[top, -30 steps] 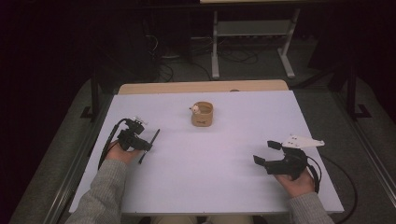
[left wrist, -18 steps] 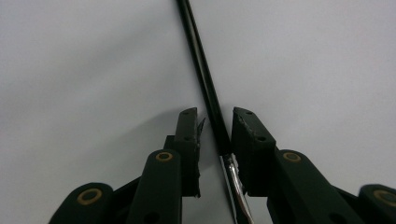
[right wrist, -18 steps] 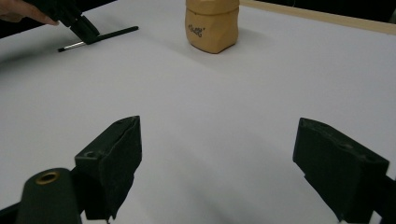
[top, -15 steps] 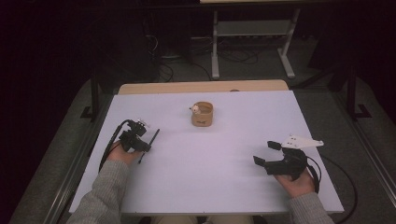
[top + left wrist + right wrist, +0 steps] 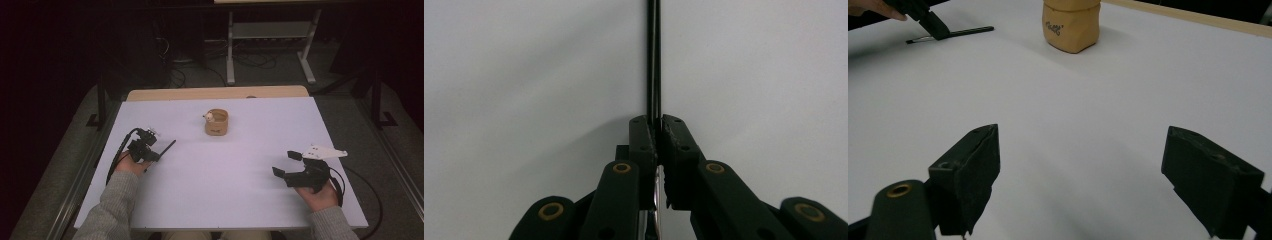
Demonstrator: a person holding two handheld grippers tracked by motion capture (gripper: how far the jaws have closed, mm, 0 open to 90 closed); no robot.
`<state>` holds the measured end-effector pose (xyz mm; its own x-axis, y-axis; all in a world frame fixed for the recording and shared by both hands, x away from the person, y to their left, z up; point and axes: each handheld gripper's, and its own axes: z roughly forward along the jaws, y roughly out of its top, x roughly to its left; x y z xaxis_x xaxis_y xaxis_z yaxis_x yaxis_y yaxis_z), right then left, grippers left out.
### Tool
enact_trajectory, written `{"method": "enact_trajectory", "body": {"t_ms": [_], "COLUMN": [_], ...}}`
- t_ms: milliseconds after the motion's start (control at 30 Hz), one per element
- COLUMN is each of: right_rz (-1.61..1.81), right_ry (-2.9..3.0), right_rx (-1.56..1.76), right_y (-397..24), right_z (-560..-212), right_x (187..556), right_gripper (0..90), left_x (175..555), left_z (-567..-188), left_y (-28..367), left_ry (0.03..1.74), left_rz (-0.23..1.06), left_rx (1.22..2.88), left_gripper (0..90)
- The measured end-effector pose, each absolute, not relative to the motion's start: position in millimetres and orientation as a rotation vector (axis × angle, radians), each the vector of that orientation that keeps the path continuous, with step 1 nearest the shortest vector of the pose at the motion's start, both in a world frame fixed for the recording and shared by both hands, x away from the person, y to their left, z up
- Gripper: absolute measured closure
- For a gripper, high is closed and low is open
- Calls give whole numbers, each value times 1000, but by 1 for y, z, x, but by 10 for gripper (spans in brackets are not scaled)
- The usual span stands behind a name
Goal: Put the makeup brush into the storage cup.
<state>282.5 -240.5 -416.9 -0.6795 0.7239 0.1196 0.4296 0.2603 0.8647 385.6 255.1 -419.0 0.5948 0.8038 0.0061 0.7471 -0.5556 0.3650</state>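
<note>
While we watch, left gripper point(image 5: 161, 150): jaws just closing, pinching thin black stick point(image 5: 653, 60)
Right gripper point(image 5: 289, 163): we see jaws spread above table point(image 5: 240, 175)

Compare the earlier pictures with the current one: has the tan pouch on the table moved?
No. The tan pouch sits at the same spot just in front of the table's wooden far edge, upright as before.

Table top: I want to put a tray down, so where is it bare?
The widest bare patch on the table lies between the left tool with its black rod, the right tool and the tan pouch. Nowhere is crowded.
</note>
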Motion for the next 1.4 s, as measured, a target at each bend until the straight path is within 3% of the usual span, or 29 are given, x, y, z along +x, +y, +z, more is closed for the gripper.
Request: {"method": "enact_trajectory", "body": {"t_ms": [800,1400], "right_rz": [1377,1369], "right_ry": [2267,2314], "right_rx": [1043,991], "right_y": [-237,-233], "right_z": [-416,-402], "right_x": [282,286], "right_gripper": [147,152], "left_x": [388,376], "left_z": [-417,-393], "left_y": [263,272], "left_ry": [1257,1155], "left_rz": [200,206], "left_rx": [2475,2427], "left_gripper": [842,841]}}
